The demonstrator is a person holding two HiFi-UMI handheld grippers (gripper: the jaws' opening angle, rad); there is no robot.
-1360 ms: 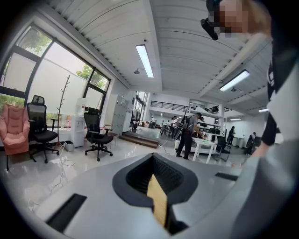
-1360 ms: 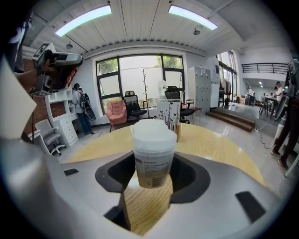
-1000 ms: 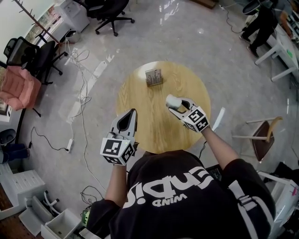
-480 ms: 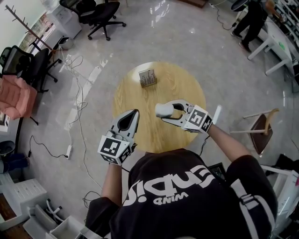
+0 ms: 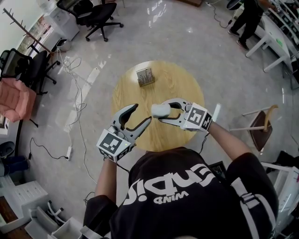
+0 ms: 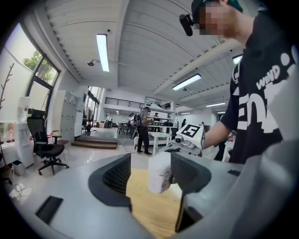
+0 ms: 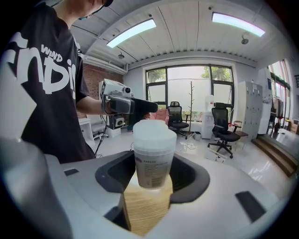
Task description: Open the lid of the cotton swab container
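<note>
The cotton swab container [image 5: 161, 110] is a small translucent white tub with a white lid [image 7: 154, 133] and a printed label. My right gripper [image 5: 164, 111] is shut on its body and holds it upright above the round wooden table [image 5: 173, 79]. In the right gripper view the container [image 7: 153, 161] stands between the two jaws. My left gripper [image 5: 142, 113] has just been opening and stands open with nothing between its pads. Its tips point at the container [image 6: 159, 172] from the left, a short way off.
A small box of upright items [image 5: 145, 76] stands at the table's far side. Around the table lie floor cables [image 5: 79, 100], office chairs [image 5: 96, 14], a pink armchair [image 5: 16, 98] and a wooden chair [image 5: 261, 128]. A person [image 5: 247, 21] stands far right.
The left gripper's jaws went from shut to wide open and it turned toward the container. The right gripper lifted the container and carried it left, toward the left gripper.
</note>
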